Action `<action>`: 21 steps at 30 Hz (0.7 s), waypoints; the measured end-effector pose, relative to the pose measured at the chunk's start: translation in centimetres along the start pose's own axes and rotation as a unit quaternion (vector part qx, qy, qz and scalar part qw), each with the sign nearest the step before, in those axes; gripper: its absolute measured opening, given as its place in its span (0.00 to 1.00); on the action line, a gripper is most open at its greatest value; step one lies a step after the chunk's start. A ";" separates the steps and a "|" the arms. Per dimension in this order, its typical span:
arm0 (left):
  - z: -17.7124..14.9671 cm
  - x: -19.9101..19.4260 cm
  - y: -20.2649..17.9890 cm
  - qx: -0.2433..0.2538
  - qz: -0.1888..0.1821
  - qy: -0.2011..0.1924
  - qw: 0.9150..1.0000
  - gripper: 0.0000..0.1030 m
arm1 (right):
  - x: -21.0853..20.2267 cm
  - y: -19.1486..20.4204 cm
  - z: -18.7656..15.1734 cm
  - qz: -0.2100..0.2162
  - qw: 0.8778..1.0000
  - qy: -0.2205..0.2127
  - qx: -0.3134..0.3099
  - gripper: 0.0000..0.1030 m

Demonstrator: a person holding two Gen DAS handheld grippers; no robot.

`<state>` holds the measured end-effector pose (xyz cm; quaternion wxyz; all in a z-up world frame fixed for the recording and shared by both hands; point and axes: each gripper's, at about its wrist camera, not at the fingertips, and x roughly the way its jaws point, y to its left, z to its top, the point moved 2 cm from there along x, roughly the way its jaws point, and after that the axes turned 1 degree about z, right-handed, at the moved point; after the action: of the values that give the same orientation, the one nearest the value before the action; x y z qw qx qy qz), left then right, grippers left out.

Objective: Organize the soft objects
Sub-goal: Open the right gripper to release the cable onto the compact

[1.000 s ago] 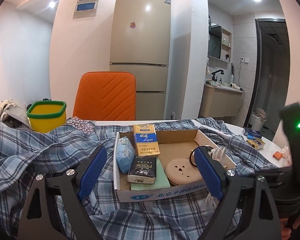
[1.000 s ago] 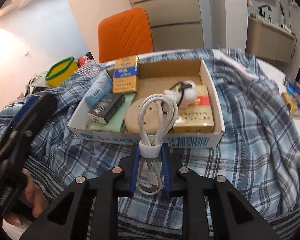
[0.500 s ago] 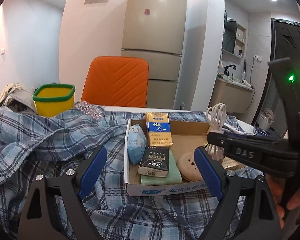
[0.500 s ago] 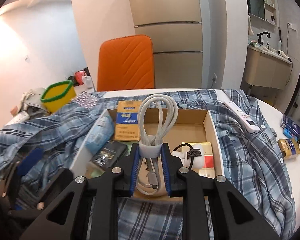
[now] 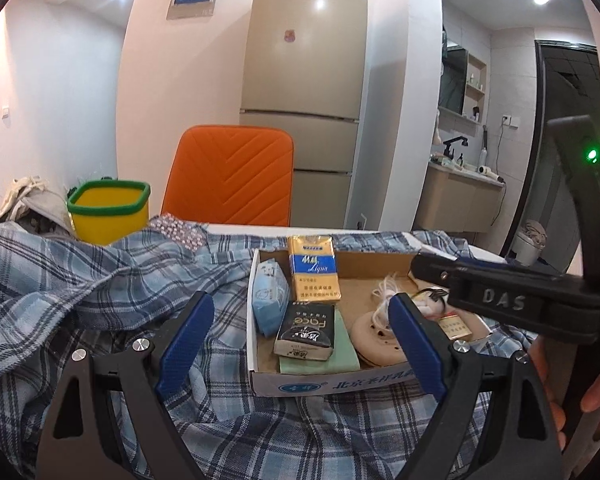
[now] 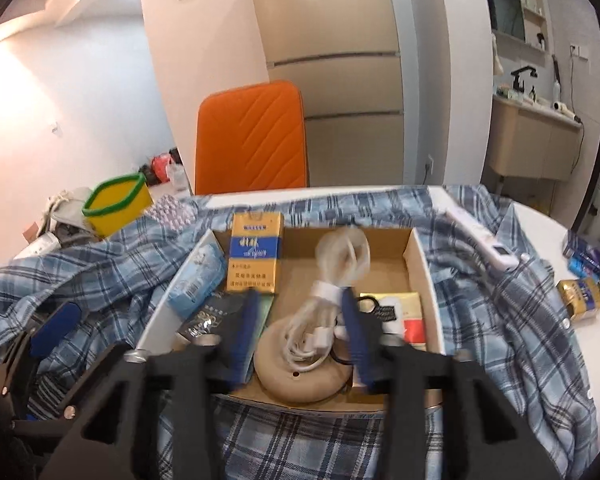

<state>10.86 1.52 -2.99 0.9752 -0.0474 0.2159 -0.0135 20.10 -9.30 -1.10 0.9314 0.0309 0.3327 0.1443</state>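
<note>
A: Left wrist view first. What shows?

B: The left gripper (image 5: 300, 344) fills the bottom of the frame, its blue pads spread wide with nothing between them. Behind it, at centre, a cardboard box (image 5: 324, 380) sits on a blue plaid shirt (image 5: 100, 280).

A: And inside the box?

B: A yellow carton (image 5: 313, 270) leans at the back, a blue tissue pack (image 5: 270, 298) lies along the left wall, and a black packet (image 5: 306, 332) rests on a green pad (image 5: 340, 356). A tan round disc (image 5: 374, 340) lies lower right, with the white cable (image 5: 384, 292) partly seen beyond the right pad. The right gripper's body crosses the right edge.

A: Now the right wrist view.

B: It is blurred. The right gripper (image 6: 300, 332) stands in the lower centre with its pads parted. The coiled white cable (image 6: 332, 292) lies between them, its loop up toward the box's back wall and its lower coils on the tan round disc (image 6: 300, 376). The left pad is clear of it; I cannot tell whether the right pad touches it.

A: Anything else?

B: A yellow bin (image 6: 116, 204) at left, an orange chair (image 6: 252, 136) behind.
</note>
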 end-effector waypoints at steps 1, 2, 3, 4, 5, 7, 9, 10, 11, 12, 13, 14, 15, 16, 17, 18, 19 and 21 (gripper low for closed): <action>0.0 -0.3 -0.1 0.002 -0.003 -0.006 1.000 0.86 | -0.5 0.0 0.1 -0.001 1.000 -0.009 -0.002 0.54; 0.1 -0.6 -0.2 0.005 -0.006 -0.013 1.000 0.86 | -1.1 0.1 0.2 -0.004 1.000 -0.018 -0.007 0.54; 0.1 -1.0 -0.3 0.007 -0.009 -0.022 1.000 0.86 | -1.7 0.1 0.2 -0.007 1.000 -0.026 -0.011 0.54; 0.2 -1.4 -0.4 0.009 -0.012 -0.031 0.999 0.86 | -2.3 0.0 0.3 -0.011 0.999 -0.036 -0.015 0.54; 0.3 -1.9 -0.5 0.011 -0.015 -0.042 0.999 0.86 | -2.9 -0.1 0.3 -0.013 0.999 -0.044 -0.016 0.54; 0.4 -3.0 -0.6 0.014 -0.025 -0.069 0.997 0.86 | -4.1 -0.5 0.2 -0.022 0.997 -0.064 -0.020 0.54; 0.3 -4.3 -0.9 0.022 -0.032 -0.101 0.994 0.86 | -5.5 -1.1 0.0 -0.022 0.996 -0.089 -0.022 0.56; 0.3 -4.9 -1.1 0.028 -0.035 -0.115 0.992 0.86 | -6.1 -1.5 -0.1 -0.023 0.994 -0.102 -0.021 0.57; 0.3 -5.3 -1.3 0.033 -0.037 -0.125 0.991 0.86 | -6.6 -1.8 -0.3 -0.024 0.993 -0.111 -0.021 0.57; 0.3 -5.6 -1.5 0.038 -0.038 -0.134 0.990 0.86 | -7.1 -2.1 -0.4 -0.026 0.992 -0.122 -0.022 0.57; 0.3 -5.9 -1.7 0.043 -0.039 -0.142 0.988 0.86 | -7.7 -2.4 -0.6 -0.028 0.990 -0.138 -0.024 0.57; 0.2 -6.1 -1.8 0.046 -0.040 -0.147 0.987 0.86 | -8.3 -2.6 -0.9 -0.030 0.987 -0.153 -0.026 0.57; 0.2 -6.3 -1.9 0.048 -0.041 -0.152 0.986 0.86 | -8.9 -2.8 -1.1 -0.031 0.985 -0.169 -0.027 0.57; 0.3 -6.5 -1.9 0.048 -0.044 -0.157 0.986 0.88 | -9.3 -3.0 -1.3 -0.032 0.983 -0.181 -0.029 0.57; 0.3 -6.5 -1.9 0.047 -0.046 -0.160 0.985 0.90 | -9.9 -3.1 -1.6 -0.032 0.980 -0.195 -0.030 0.58; 0.3 -6.7 -1.9 0.046 -0.048 -0.165 0.984 0.95 | -10.4 -3.1 -1.9 -0.033 0.977 -0.208 -0.032 0.59; 0.2 -6.9 -1.9 0.046 -0.049 -0.171 0.983 0.99 | -10.8 -3.2 -2.1 -0.035 0.974 -0.221 -0.033 0.64; 0.1 -7.3 -2.0 0.048 -0.050 -0.182 0.981 0.99 | -11.8 -3.3 -2.5 -0.040 0.968 -0.247 -0.032 0.70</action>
<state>4.28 -0.11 0.40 0.9974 -0.0133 0.0317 -0.0641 10.66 -15.95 3.64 0.9902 0.0223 0.0889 0.1055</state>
